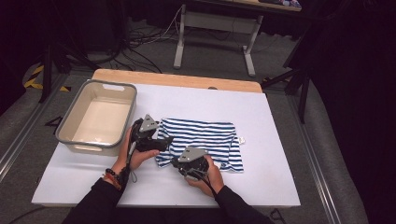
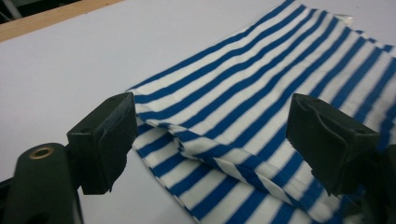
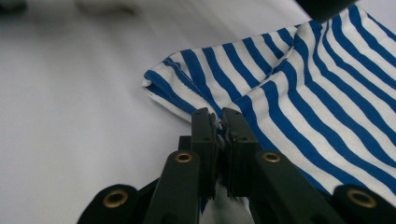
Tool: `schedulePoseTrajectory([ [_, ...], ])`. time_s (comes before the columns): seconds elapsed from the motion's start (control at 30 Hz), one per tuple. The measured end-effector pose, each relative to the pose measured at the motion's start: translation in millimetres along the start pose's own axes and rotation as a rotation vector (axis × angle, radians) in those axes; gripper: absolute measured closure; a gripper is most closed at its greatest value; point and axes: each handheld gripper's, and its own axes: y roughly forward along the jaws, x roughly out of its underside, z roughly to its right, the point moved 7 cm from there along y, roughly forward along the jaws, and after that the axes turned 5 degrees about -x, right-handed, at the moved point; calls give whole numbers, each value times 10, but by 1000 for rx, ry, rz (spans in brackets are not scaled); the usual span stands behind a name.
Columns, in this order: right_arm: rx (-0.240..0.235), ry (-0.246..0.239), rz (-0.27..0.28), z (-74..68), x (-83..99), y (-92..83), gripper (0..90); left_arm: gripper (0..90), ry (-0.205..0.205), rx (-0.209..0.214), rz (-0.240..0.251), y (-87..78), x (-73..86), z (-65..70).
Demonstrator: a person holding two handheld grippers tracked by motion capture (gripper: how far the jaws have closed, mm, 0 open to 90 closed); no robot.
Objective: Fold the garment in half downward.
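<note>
Black long sleeves, possibly beaded bracelet [image 1: 111,177] at left wrist, black grippers, grey three-cornered plates, brass-ringed screw holes, trailing cables.

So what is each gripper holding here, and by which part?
The right gripper is shut on the near edge of the striped cloth. The left gripper holds nothing; its jaws are open over the cloth's folded edge.

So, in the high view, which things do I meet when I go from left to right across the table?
Grey bin → left gripper → right gripper on the near edge of the striped cloth → small white tag at the cloth's right edge.
</note>
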Motion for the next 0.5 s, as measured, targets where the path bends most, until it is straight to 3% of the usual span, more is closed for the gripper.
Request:
schedulePoseTrajectory([
  [0.1,3,-1,0,-2,1,2,846,180,-27,2,-9,114,-36,-55],
  [0.23,5,-5,-1,-4,1,3,845,196,-42,-43,-45,265,-36,-178],
  [0.33,6,-2,-2,-9,2,3,844,205,-109,-52,-58,349,-31,-285],
  [0.37,7,-9,-2,-8,3,2,844,223,-122,-84,-82,401,-21,-358],
  [0.5,7,-11,-2,-6,3,2,844,272,-152,-119,-102,469,-18,-457],
])
